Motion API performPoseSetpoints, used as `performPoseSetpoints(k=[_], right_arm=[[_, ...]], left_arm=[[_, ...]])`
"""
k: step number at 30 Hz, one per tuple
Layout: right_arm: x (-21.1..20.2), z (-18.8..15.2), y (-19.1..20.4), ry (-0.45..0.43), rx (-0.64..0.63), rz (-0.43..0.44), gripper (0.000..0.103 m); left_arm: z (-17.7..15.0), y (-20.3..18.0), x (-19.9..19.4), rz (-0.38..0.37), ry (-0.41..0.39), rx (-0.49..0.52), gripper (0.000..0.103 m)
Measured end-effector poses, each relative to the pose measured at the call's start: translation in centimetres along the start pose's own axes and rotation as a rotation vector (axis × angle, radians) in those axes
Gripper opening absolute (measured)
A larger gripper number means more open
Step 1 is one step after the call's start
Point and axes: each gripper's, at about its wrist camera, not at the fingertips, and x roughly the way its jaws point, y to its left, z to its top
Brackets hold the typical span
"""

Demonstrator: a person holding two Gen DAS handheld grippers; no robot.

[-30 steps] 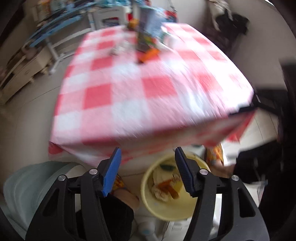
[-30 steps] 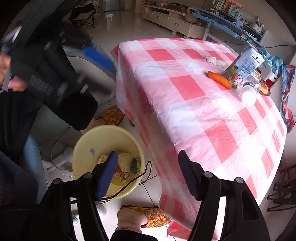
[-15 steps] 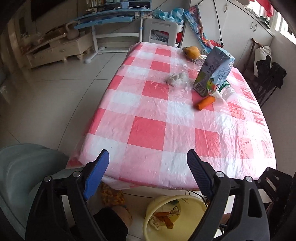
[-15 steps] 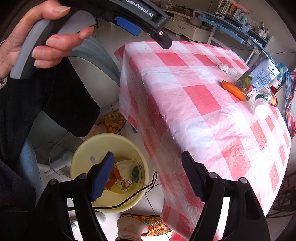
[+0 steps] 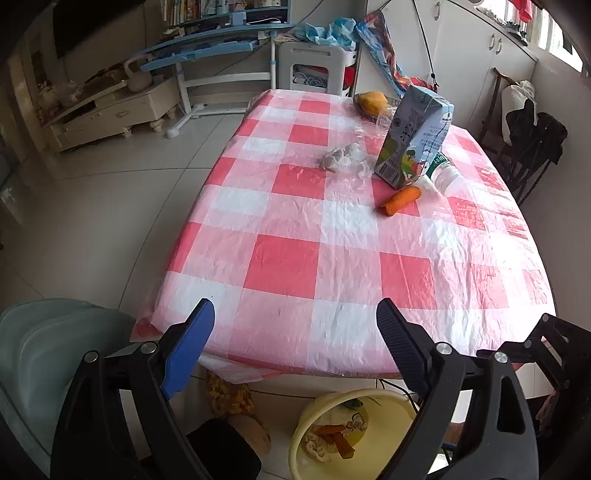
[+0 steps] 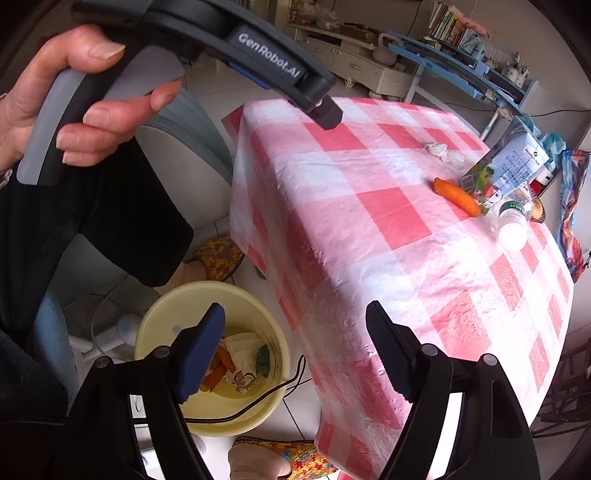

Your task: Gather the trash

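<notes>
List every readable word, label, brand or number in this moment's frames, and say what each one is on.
"GenRobot.AI": on the left gripper's black body, seen in the right wrist view.
Carton: print and a barcode, too small to read.
Bottle: green label, print too small to read.
Books on the shelf: spines too small to read.

Your near half of the worktop [image 5: 332, 273] lies bare; carton [image 5: 413, 140], carrot [image 5: 400, 199], bottle [image 5: 448, 181] and tissue [image 5: 341, 158] crowd the far right.
</notes>
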Motion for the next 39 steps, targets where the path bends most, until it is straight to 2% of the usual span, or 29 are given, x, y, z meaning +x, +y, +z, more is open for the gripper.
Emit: performPoseSetpoints(k=[16, 39], right_arm=[[-0.40, 0.27, -0.43, -0.027, 0.002, -0.046, 0.078], [-0.75, 0.37, -0.57, -0.045, 0.006, -0.086, 0.080]], left_arm=[[0.32, -0.50, -0.80, -0.019, -0.047, -0.003, 0.088], [0.39, -0.53, -0.79, -0.018, -0.050, -0.004, 0.089]])
